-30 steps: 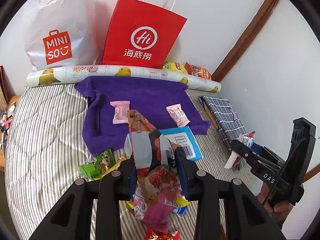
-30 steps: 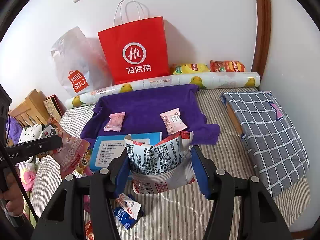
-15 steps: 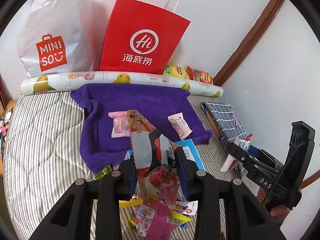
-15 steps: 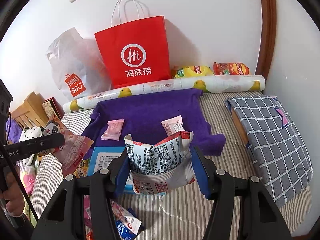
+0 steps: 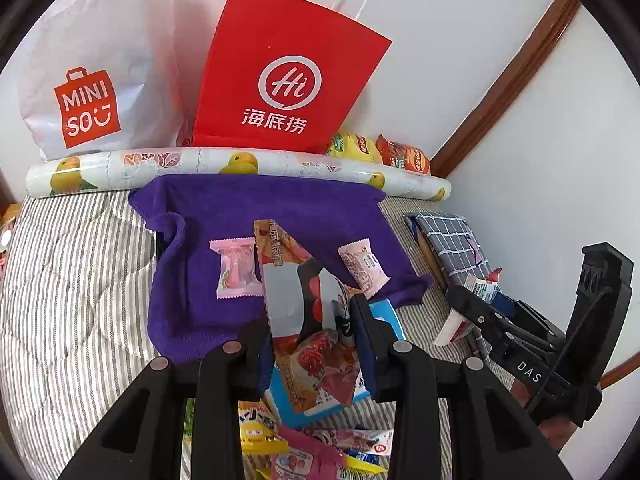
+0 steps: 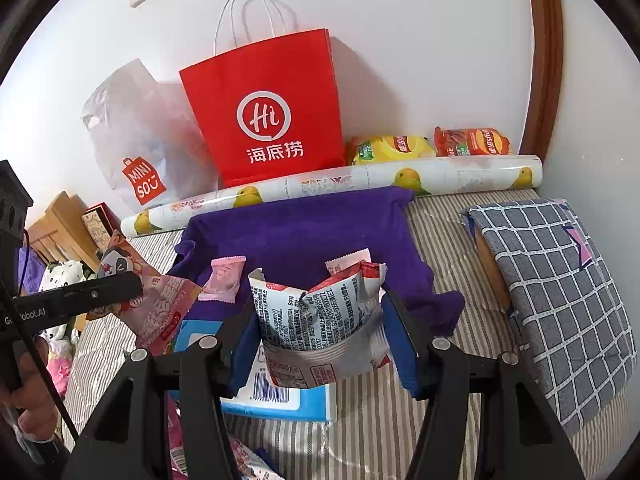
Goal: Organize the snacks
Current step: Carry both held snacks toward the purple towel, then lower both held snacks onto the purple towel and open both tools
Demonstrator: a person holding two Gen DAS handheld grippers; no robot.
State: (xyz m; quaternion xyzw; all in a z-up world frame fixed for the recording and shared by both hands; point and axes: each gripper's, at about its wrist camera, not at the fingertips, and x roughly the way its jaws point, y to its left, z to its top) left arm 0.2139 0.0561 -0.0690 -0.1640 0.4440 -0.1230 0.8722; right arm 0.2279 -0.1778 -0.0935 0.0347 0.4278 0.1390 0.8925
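Both grippers [image 5: 312, 344] [image 6: 320, 332] clench a snack pack [image 5: 296, 300] [image 6: 316, 316] between their jaws, now nearer the purple towel [image 5: 256, 208] than before

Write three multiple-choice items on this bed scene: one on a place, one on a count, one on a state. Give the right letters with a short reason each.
1. Where do the yellow chip bag and orange chip bag lie?
A. On the purple towel
B. Behind the printed roll, by the wall
C. On the checked cushion

2. How many small pink packets lie on the purple towel?
A. Two
B. Four
C. None

3. What are the right tongs doing?
A. Hanging open with nothing in them
B. Resting on the red paper bag
C. Clamped on a white and red snack bag

Answers:
1 B: both bags sit beyond the printed roll, against the wall.
2 A: one packet lies left, another right.
3 C: the white and red snack bag sits pinched between the jaws.
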